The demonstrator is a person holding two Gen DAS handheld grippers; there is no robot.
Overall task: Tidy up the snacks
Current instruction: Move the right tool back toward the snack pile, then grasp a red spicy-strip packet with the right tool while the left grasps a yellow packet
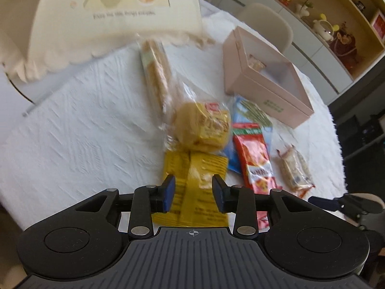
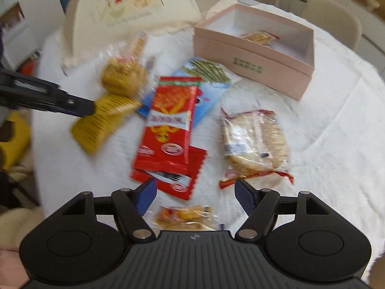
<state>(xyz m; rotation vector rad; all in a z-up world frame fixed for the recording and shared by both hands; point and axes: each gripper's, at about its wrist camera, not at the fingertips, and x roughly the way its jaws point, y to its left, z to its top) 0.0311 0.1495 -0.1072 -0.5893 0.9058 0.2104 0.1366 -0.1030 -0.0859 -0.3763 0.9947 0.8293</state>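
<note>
Snack packets lie on a white cloth. My left gripper (image 1: 193, 192) is open, its blue pads either side of a yellow packet (image 1: 192, 187); it also shows from the side in the right wrist view (image 2: 89, 107) at that yellow packet (image 2: 103, 120). Beyond it lie a round yellow cake pack (image 1: 202, 127), a clear biscuit stick pack (image 1: 156, 77), a red packet (image 1: 255, 159) over a blue packet (image 1: 250, 110), and a rice cracker pack (image 1: 293, 168). My right gripper (image 2: 196, 197) is open over a small orange snack pack (image 2: 185, 218). The pink box (image 2: 252, 65) holds one snack.
A cream box lid with a cartoon print (image 2: 130, 7) stands at the back of the table. Chairs (image 2: 332, 16) stand behind the round table. Shelves with figurines (image 1: 332, 29) are at far right. The table edge (image 2: 36, 144) falls away on the left.
</note>
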